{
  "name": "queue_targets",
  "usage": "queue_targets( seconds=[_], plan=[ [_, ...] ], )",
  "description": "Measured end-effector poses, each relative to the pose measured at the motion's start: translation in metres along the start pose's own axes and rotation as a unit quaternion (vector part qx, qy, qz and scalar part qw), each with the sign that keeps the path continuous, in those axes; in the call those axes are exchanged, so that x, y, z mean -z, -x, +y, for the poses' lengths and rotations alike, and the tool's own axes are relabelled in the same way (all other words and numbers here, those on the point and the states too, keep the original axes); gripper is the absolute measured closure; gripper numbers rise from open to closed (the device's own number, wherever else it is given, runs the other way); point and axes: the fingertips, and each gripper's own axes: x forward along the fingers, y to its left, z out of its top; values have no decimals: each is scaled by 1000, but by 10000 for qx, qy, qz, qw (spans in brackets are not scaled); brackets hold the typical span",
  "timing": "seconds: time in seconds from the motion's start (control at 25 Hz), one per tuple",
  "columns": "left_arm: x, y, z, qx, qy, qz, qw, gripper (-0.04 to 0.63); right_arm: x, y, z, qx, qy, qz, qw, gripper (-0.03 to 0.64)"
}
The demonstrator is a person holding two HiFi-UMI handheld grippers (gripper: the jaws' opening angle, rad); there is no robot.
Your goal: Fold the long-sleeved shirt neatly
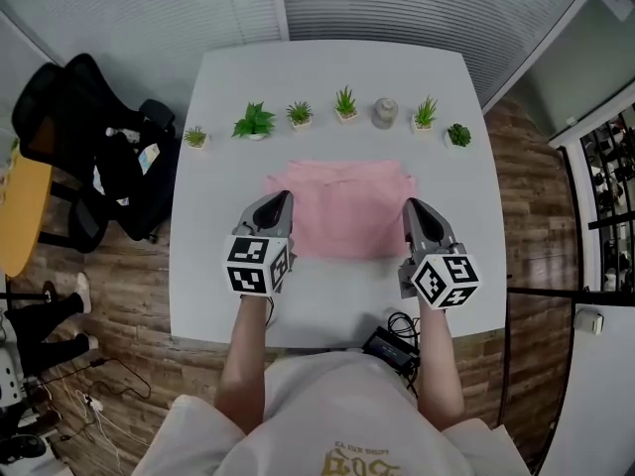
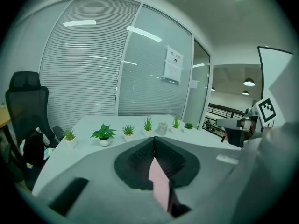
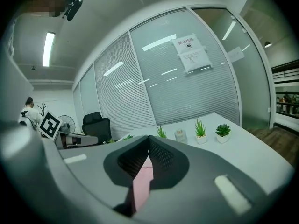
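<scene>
Fabric of the pink long-sleeved shirt (image 1: 342,211) is being pinched at its near corners by the left gripper (image 1: 283,197) and the right gripper (image 1: 410,204), each closed tight on the cloth. The rest is being carried by the desk (image 1: 327,77), ahead of and between both grippers.

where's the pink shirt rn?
Head view: the pink shirt is at the middle of the white table, just nearer than the row of potted plants, its near corners pinched by the left gripper and right gripper.
</scene>
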Motion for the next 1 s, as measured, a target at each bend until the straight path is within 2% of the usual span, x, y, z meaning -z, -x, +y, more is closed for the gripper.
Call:
queue_targets(
  seconds=[0.44, 0.68, 1.0],
  plan=[
    [-8, 60, -25, 233, -164, -324, 9991, 588, 3, 45, 45, -131, 59, -127, 9998, 604],
    [-9, 102, -28, 243, 67, -547, 9982, 588, -2, 75, 72, -243, 258, -294, 9989, 604],
    [9, 135, -41, 189, 12, -570, 9982, 588, 0, 112, 81, -89, 349, -428, 9984, 604]
  ],
)
